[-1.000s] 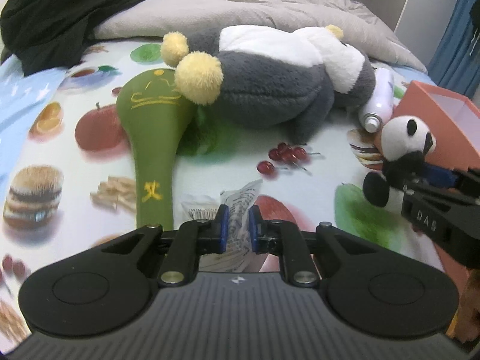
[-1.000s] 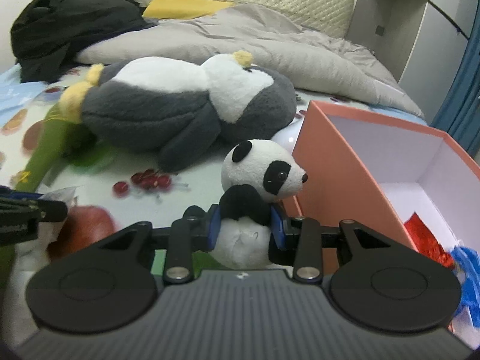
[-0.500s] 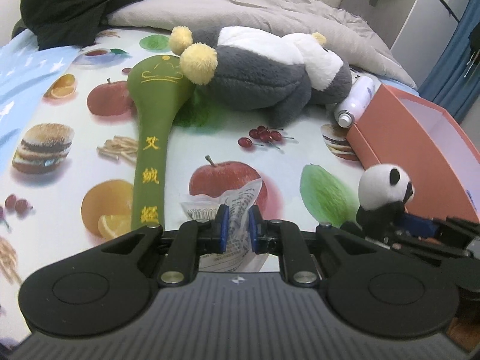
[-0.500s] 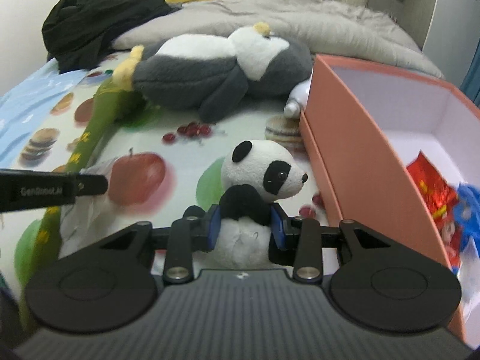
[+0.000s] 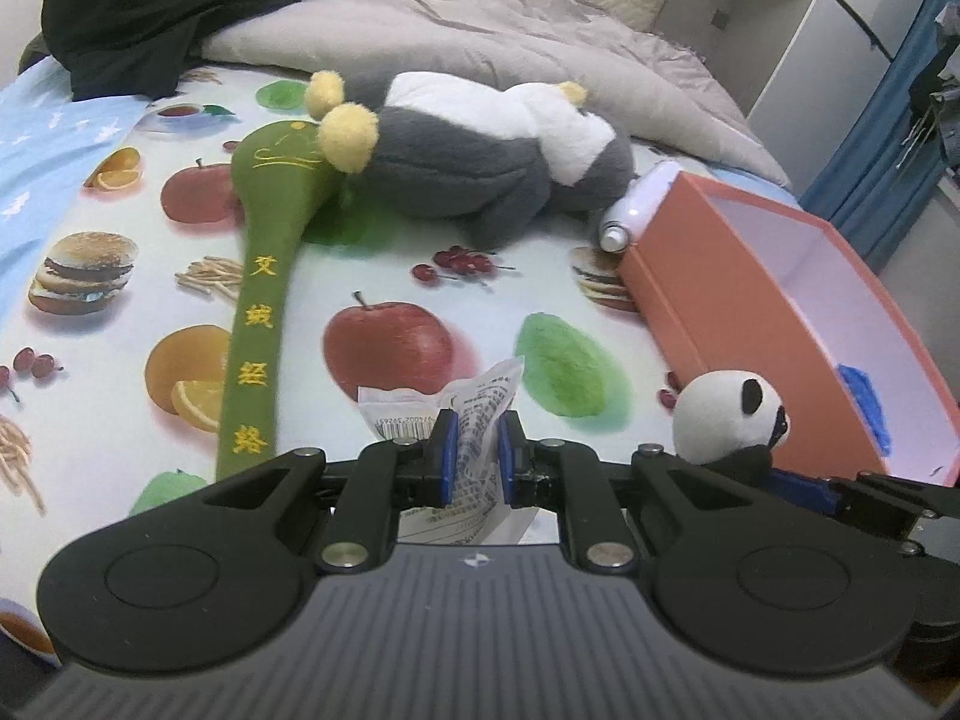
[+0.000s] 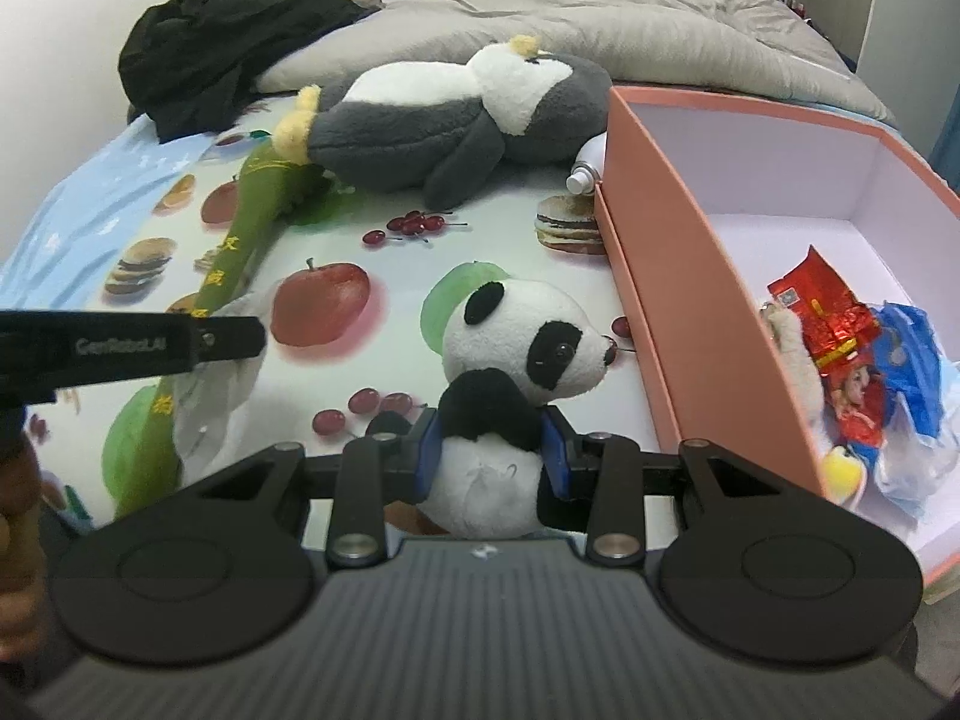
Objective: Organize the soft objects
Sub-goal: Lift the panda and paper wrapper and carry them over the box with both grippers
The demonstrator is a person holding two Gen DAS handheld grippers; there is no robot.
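Observation:
My left gripper [image 5: 477, 456] is shut on a white crinkled packet [image 5: 474, 414] with a barcode, lifted above the fruit-print sheet. My right gripper [image 6: 489, 456] is shut on a small panda plush [image 6: 516, 372], gripped round its body, head facing right toward the pink box [image 6: 660, 276]. That panda [image 5: 729, 414] also shows at the lower right of the left wrist view, beside the box [image 5: 738, 300]. A big grey-and-white plush [image 5: 480, 168] and a long green fabric mallet [image 5: 264, 276] lie further back on the bed.
The pink box holds red and blue wrappers [image 6: 864, 372]. A white bottle [image 5: 636, 207] lies against the box's far corner. A grey duvet [image 5: 510, 30] and black clothing [image 5: 156, 6] fill the back of the bed. The left gripper's finger [image 6: 138, 348] crosses the right wrist view.
Both grippers have pulled back and risen with their loads, so the bed looks farther away. The pink box's inside and its wrappers have come into the right wrist view.

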